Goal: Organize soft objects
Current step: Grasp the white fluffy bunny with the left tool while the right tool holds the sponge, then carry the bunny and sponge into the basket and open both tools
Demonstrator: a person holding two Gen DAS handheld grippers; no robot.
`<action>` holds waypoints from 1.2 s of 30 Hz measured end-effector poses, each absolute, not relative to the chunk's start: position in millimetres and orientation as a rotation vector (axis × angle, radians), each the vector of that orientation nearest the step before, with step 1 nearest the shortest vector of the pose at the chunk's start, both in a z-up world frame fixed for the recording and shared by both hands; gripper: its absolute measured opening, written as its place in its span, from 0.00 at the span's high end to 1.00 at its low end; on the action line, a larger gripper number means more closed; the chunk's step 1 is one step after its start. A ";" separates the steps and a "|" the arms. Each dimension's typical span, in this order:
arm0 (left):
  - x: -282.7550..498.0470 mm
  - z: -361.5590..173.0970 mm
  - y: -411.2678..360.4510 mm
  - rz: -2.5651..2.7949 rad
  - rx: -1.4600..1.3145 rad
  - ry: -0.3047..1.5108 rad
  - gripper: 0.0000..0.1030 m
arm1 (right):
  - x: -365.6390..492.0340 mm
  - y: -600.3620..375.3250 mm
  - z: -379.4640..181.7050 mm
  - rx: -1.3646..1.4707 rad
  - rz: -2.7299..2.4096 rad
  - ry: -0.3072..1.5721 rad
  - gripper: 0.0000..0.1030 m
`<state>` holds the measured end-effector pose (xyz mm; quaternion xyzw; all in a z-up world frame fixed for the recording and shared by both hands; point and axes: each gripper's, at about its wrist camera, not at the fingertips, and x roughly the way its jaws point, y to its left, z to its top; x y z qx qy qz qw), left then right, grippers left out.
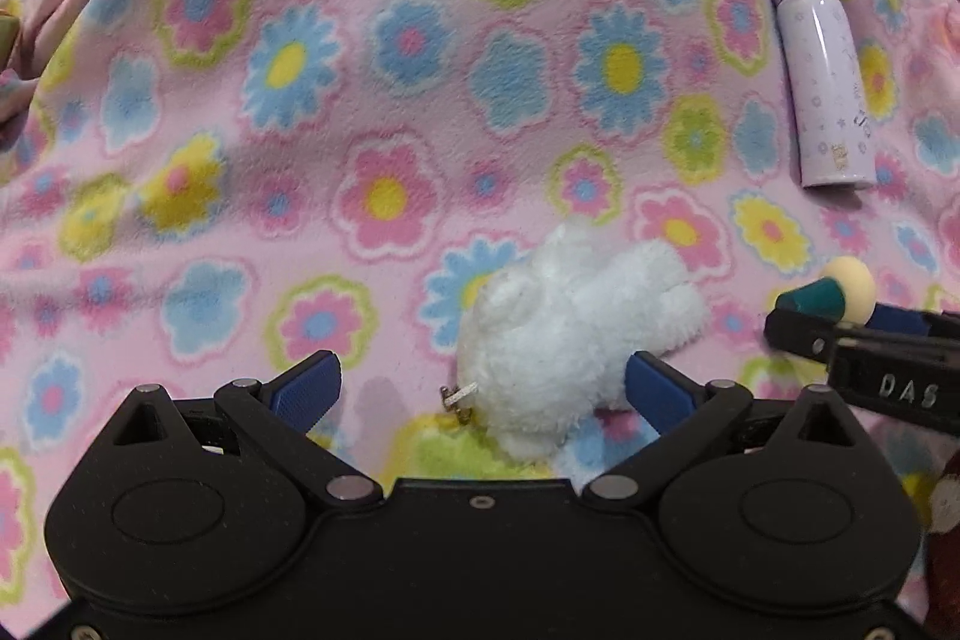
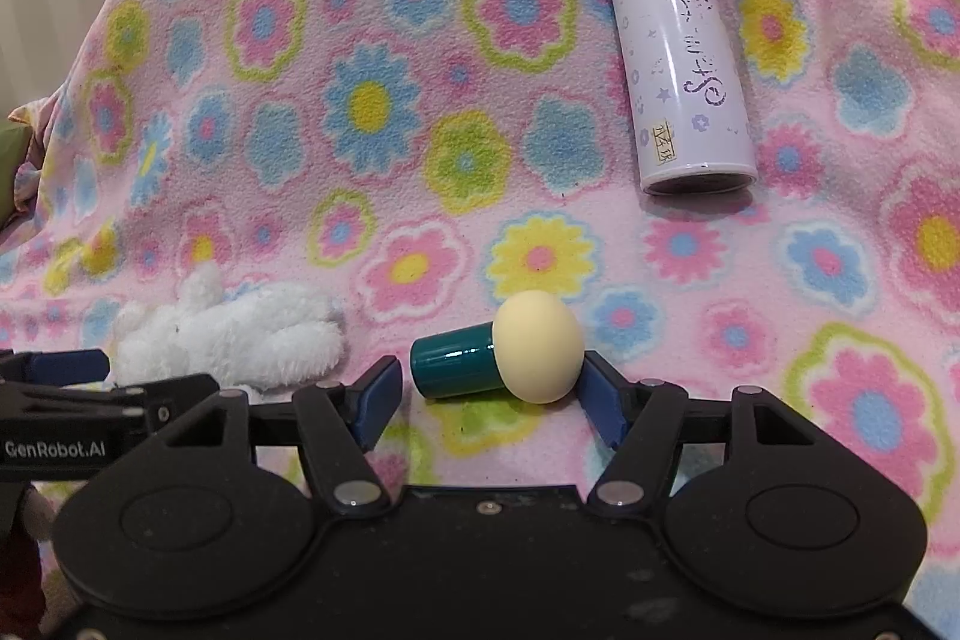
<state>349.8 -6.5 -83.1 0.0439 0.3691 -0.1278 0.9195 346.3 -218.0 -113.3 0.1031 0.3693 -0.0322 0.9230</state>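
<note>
White plush toy [image 1: 570, 334] is flanked by spread left gripper [image 1: 483, 391] fingers; mushroom toy [image 2: 504, 349] sits between right gripper [image 2: 489, 391] fingers, grip unclear.

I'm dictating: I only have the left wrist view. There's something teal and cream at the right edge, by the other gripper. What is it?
Observer: A mushroom-shaped toy with a teal stem and a cream cap, lying on its side on the blanket between the right gripper's fingers.
Operator: Is it clamped?
Observer: No. A gap shows between one pad and the stem. The other pad at most touches the cap.
Operator: Can you see my gripper from there?
Observer: Yes, the left gripper comes in at that view's left edge beside the white plush, and its side reads GenRobot.AI.
</note>
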 end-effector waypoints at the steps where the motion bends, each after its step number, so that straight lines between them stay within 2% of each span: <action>1: 350.7 -81.9 -6.9 -0.263 0.083 0.755 0.05 | 346.4 -217.9 -113.3 0.211 -0.067 0.758 0.38; 7: 351.8 -69.0 -3.3 -0.356 0.124 0.714 0.05 | 346.5 -217.8 -113.4 0.211 -0.067 0.757 0.38; 12: 353.8 -61.8 3.1 -0.510 0.237 0.751 0.04 | 346.7 -217.5 -113.6 0.210 -0.068 0.757 0.37; 24: 377.9 -84.3 -46.4 -0.623 0.530 0.790 0.05 | 347.4 -217.2 -114.0 0.207 -0.070 0.756 0.36; 27: 378.9 -89.8 -53.4 -0.653 0.535 0.785 0.14 | 347.5 -217.1 -114.1 0.207 -0.070 0.755 0.36; 29: 382.0 -87.0 -52.9 -0.685 0.473 0.810 0.36 | 347.7 -217.0 -114.1 0.206 -0.070 0.755 0.36; 36: 371.7 -80.8 -42.4 -0.562 0.342 0.798 0.43 | 347.8 -216.8 -114.1 0.205 -0.071 0.755 0.36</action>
